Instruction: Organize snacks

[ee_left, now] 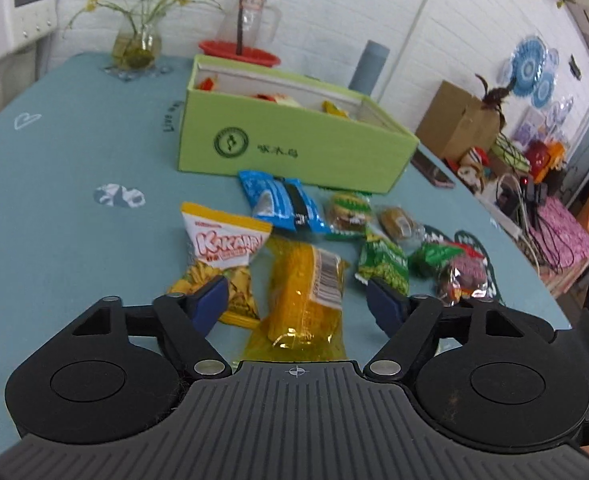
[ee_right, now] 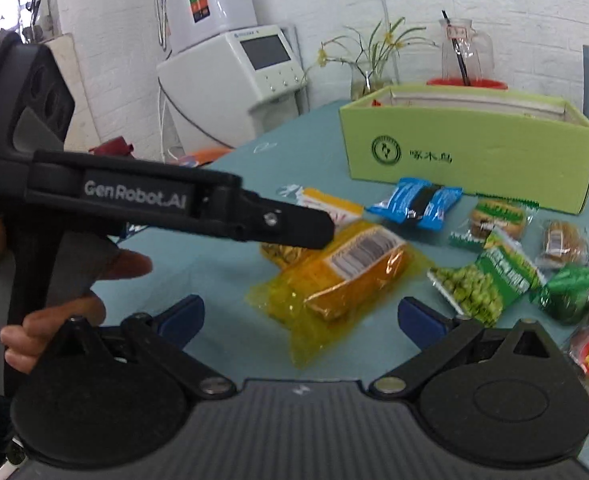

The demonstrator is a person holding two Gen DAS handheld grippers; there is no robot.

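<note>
A green cardboard box (ee_left: pixel 294 148) stands open on the blue table and holds some snacks; it also shows in the right wrist view (ee_right: pixel 470 152). Several snack packets lie in front of it. A yellow packet (ee_left: pixel 306 300) lies between the fingers of my open left gripper (ee_left: pixel 298 300), jaws wide on either side, not touching. In the right wrist view the yellow packet (ee_right: pixel 342 280) lies just ahead of my open, empty right gripper (ee_right: pixel 300 314). The left gripper (ee_right: pixel 310 232) reaches in above the packet. A Kakaday chips bag (ee_left: pixel 222 248), a blue packet (ee_left: pixel 282 204) and a green pea packet (ee_right: pixel 482 284) lie nearby.
A plant vase (ee_left: pixel 136 46), a glass pitcher (ee_left: pixel 250 20) on a red tray and a grey cylinder (ee_left: pixel 368 66) stand behind the box. A phone (ee_left: pixel 434 170) lies at the table's right edge. Cardboard box and clutter (ee_left: pixel 494 148) sit beyond it. A white machine (ee_right: pixel 234 76) stands left.
</note>
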